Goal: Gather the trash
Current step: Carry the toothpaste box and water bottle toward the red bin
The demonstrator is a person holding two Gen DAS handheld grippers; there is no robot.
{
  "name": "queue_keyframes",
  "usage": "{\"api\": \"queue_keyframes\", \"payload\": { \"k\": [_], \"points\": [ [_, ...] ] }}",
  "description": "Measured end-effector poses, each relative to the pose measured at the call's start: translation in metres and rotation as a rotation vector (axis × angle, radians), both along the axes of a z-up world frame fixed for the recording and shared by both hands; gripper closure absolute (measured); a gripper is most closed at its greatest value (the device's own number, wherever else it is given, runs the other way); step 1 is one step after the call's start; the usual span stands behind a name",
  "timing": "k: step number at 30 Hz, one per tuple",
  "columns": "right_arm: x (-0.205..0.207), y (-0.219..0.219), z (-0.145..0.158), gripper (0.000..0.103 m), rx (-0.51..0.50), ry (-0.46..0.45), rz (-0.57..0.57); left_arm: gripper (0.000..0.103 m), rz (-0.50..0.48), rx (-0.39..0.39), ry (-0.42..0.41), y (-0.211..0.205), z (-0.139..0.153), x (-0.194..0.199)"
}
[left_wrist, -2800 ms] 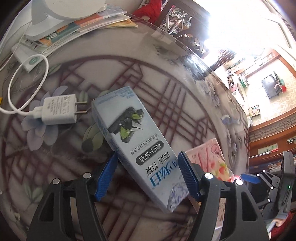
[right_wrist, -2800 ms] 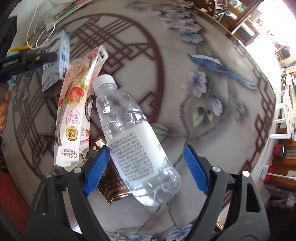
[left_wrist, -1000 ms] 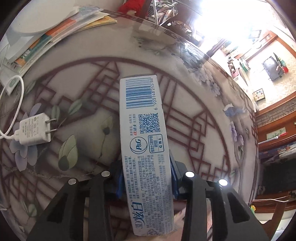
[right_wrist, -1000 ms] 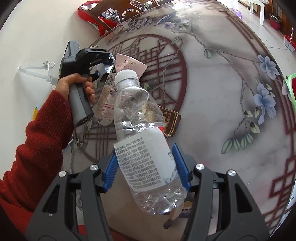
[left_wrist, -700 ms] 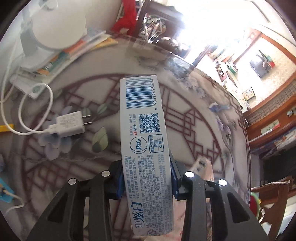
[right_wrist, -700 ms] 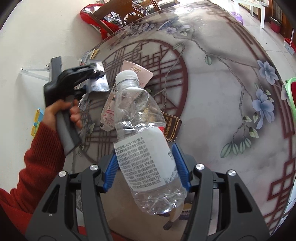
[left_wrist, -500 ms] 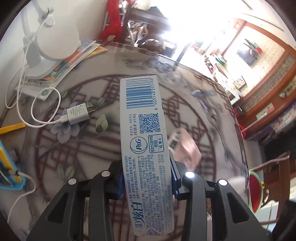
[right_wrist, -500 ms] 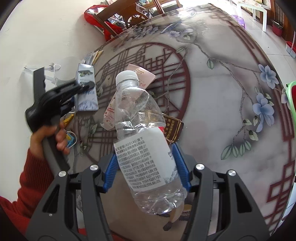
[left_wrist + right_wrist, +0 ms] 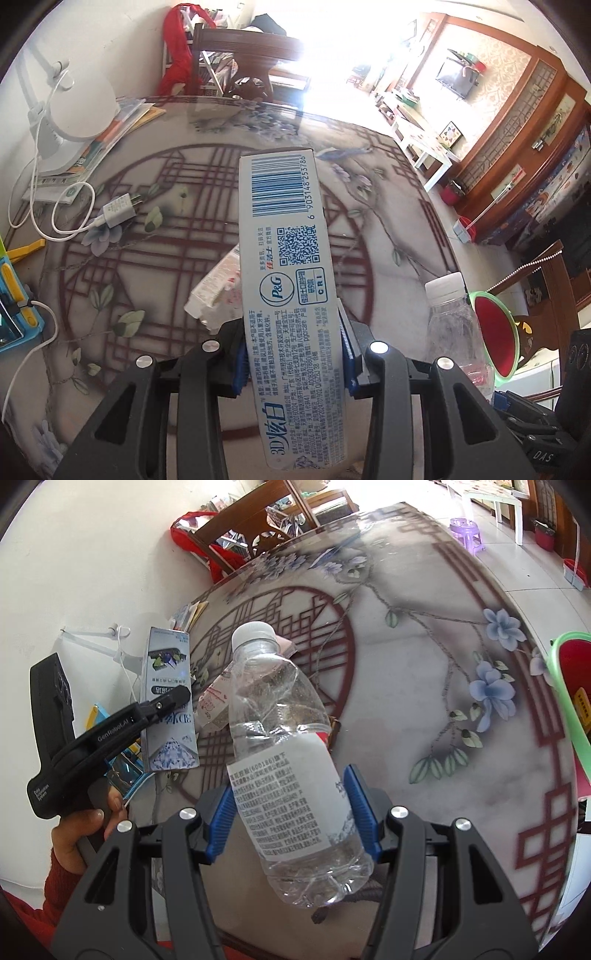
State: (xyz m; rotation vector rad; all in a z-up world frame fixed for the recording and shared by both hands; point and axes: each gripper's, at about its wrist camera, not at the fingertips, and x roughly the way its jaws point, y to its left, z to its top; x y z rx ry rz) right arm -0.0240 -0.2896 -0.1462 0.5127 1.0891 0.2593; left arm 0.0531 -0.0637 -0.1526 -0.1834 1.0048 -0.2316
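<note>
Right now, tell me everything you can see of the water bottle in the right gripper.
The water bottle is clear, crinkled plastic with a white screw cap on and a white printed label around its lower half; it looks empty. The right gripper clamps it at the label, blue pads pressed on both sides. It is held off the table, cap pointing away from the camera, tilted slightly left. Nothing else touches it.

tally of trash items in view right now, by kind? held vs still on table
Cardboard boxes: 1, the pale blue toothpaste box, held in the left gripper.
Plastic bottles: 1, the clear bottle with a white cap, held in the right gripper.
Snack wrappers on the table: 1, the pink-and-white pouch.
Total: 3
</note>
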Motion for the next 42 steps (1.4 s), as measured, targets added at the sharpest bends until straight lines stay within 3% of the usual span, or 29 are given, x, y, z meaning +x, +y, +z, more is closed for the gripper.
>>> {"api": "queue_keyframes", "payload": {
  "k": [7,22,42],
  "points": [
    [-0.016,-0.035,0.001,0.048,0.023,-0.006,-0.040,0.067,-0.037,0.059,-0.039,-0.036,0.010,-0.016],
    [-0.021,-0.086,-0.003,0.048,0.059,-0.009,-0.040,0.067,-0.050,0.080,-0.033,-0.083,0.015,-0.038],
    [-0.027,-0.136,-0.004,0.048,0.063,-0.010,-0.094,0.067,-0.092,0.088,-0.021,-0.126,0.012,-0.040]
  ]
}}
